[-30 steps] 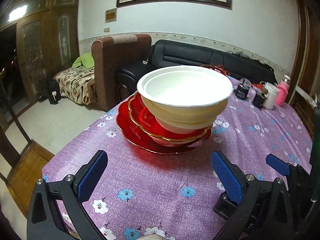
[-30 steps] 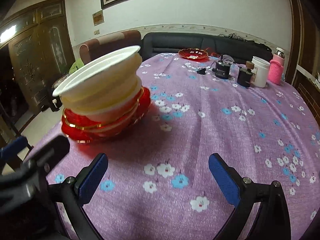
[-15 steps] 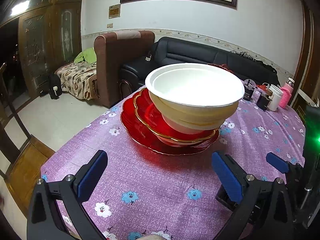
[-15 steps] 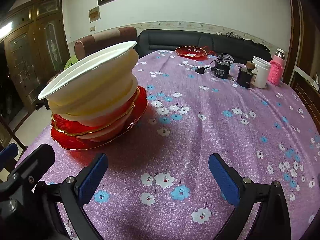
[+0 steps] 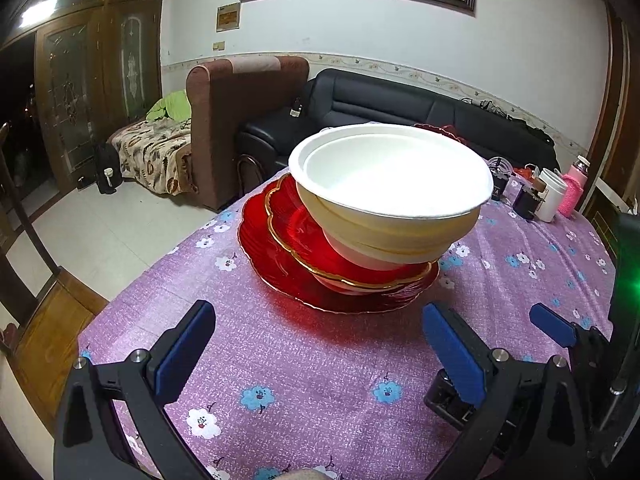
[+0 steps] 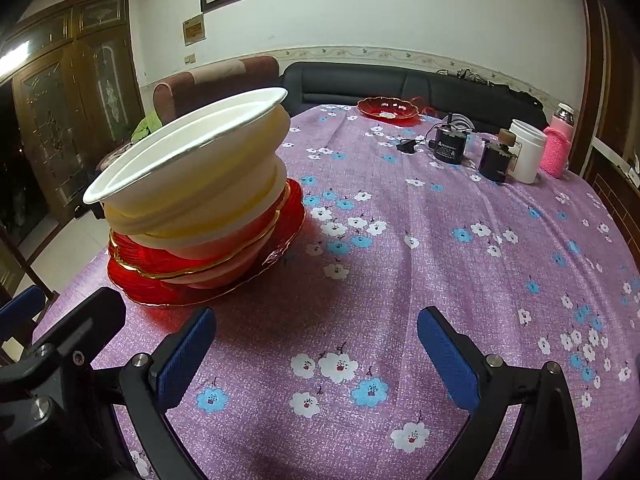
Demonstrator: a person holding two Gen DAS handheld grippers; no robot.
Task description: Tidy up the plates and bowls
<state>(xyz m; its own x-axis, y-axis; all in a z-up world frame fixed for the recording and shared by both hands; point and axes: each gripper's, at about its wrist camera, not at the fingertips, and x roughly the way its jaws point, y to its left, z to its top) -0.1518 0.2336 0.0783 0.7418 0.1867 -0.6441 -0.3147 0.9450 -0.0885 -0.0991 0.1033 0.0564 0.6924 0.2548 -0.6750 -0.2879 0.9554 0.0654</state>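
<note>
A stack of white and cream bowls [image 5: 392, 196] [image 6: 192, 176] sits tilted inside gold-rimmed red plates [image 5: 288, 248] [image 6: 168, 264] on the purple flowered tablecloth [image 5: 304, 360]. My left gripper [image 5: 316, 356] is open just short of the stack, nothing between its blue pads. My right gripper [image 6: 316, 356] is open too, over bare cloth to the right of the stack. Its blue finger [image 5: 554, 326] shows at the right in the left wrist view. A second red plate [image 6: 387, 107] lies at the table's far edge.
Far right on the table stand a black cylinder [image 6: 450, 144], a dark jar [image 6: 496, 160], a white cup [image 6: 528, 150] and a pink bottle [image 6: 558, 148]. A black sofa [image 5: 400, 100] and a brown armchair [image 5: 240, 120] stand behind. A wooden chair [image 5: 24, 280] is left.
Both views have closed in slightly on the stack and the cameras rose a little; the stack sits larger in frame. Both grippers stay open.
</note>
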